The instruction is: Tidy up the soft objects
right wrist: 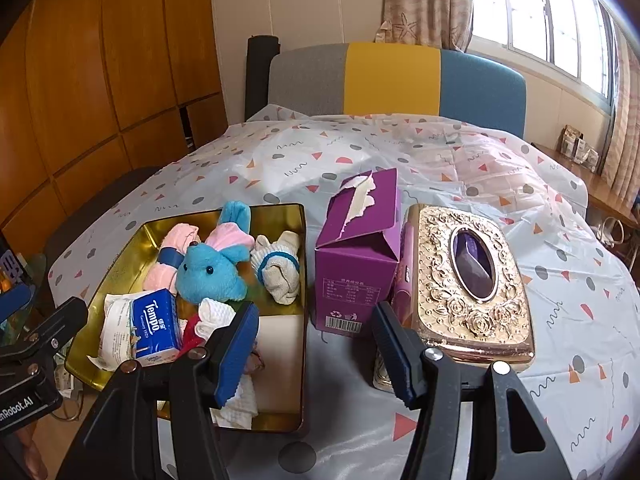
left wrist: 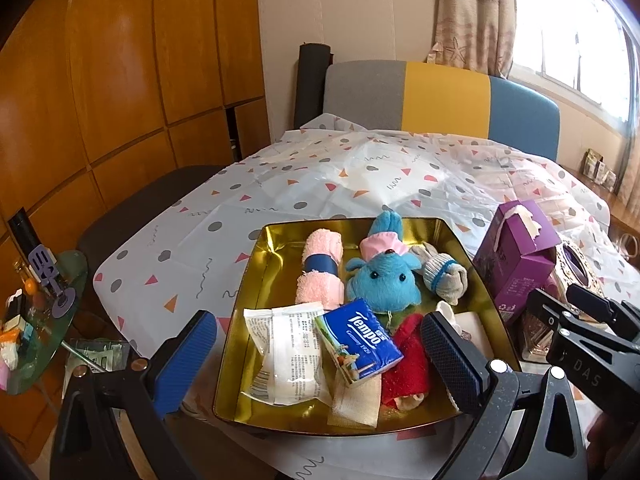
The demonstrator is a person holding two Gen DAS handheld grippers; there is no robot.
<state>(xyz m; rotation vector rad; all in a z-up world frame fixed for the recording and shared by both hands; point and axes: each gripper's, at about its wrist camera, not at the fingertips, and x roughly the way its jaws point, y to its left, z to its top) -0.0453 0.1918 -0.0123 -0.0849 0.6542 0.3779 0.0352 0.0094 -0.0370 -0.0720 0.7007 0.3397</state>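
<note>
Hovering over the near rim of the gold tin (left wrist: 460, 236), the left gripper (left wrist: 316, 344) has its jaws spread wide and holds nothing; between its blue pads lie a white packet (left wrist: 280, 354), a Tempo pack (left wrist: 358, 346) tilted on top of it, and a red cloth (left wrist: 408, 364) just beside the right pad; farther back in the tin sit a pink towel roll (left wrist: 322, 270) with a blue band, a blue plush (left wrist: 384, 276) in a pink cap, and a grey sock bundle (left wrist: 444, 274), all side by side and touching.

The right gripper (right wrist: 314, 344) is likewise wide open and empty; its left pad stands over the tin's (right wrist: 298, 216) right part, above a white cloth (right wrist: 214, 314), while its right pad is in front of the gold tissue box (right wrist: 472, 280); a purple carton (right wrist: 360, 260) with a torn top stands just beyond the gap between the pads, between tin and tissue box, touching or nearly touching both; everything rests on a patterned sheet (right wrist: 400, 152).
</note>
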